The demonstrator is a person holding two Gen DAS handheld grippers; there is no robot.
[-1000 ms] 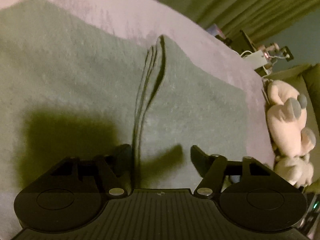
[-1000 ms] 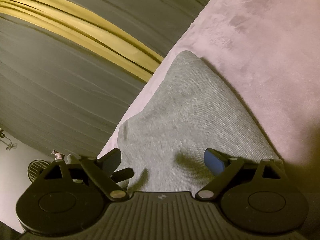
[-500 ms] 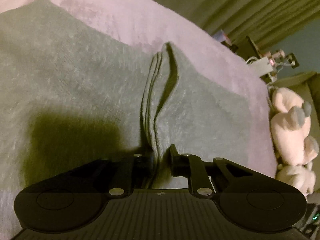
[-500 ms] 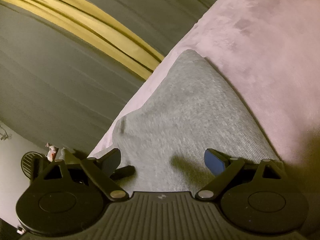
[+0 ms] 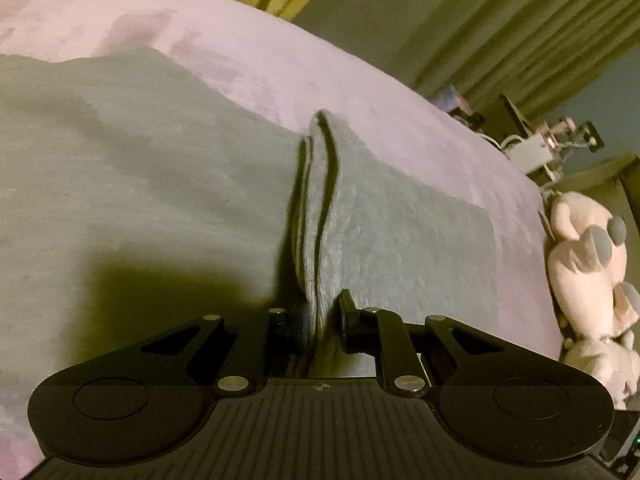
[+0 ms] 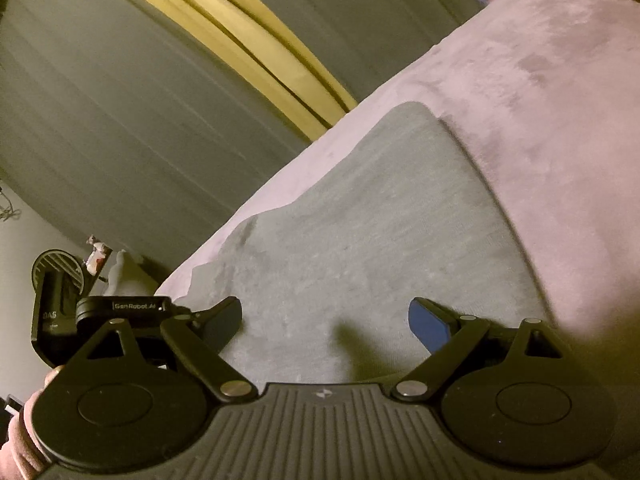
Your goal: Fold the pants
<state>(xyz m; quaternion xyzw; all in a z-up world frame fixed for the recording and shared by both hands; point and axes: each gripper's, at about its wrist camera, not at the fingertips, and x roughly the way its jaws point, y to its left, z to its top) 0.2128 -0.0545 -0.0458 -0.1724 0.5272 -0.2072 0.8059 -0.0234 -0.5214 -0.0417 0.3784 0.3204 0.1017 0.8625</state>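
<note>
Our left gripper [image 5: 320, 314] has its jaws pinched nearly closed on a raised ridge of the pants [image 5: 168, 200]; several stacked fabric edges stand up between the fingers [image 5: 347, 312] and run away from us as a vertical pleat. Our right gripper [image 6: 326, 314] sits with jaws wide apart, nothing between them, blue pad [image 6: 428, 326] just over flat cloth (contact unclear from this view). The pants are grey-green knit and lie spread on the pink bed cover [image 5: 280, 56]; in the right view they [image 6: 380, 232] reach the bed's curtain-side edge, rounded end pointing toward the far side. Plush toys [image 5: 588, 256] sit at the bed's right edge. Green curtains [image 6: 120, 112] with a yellow strip hang behind.
</note>
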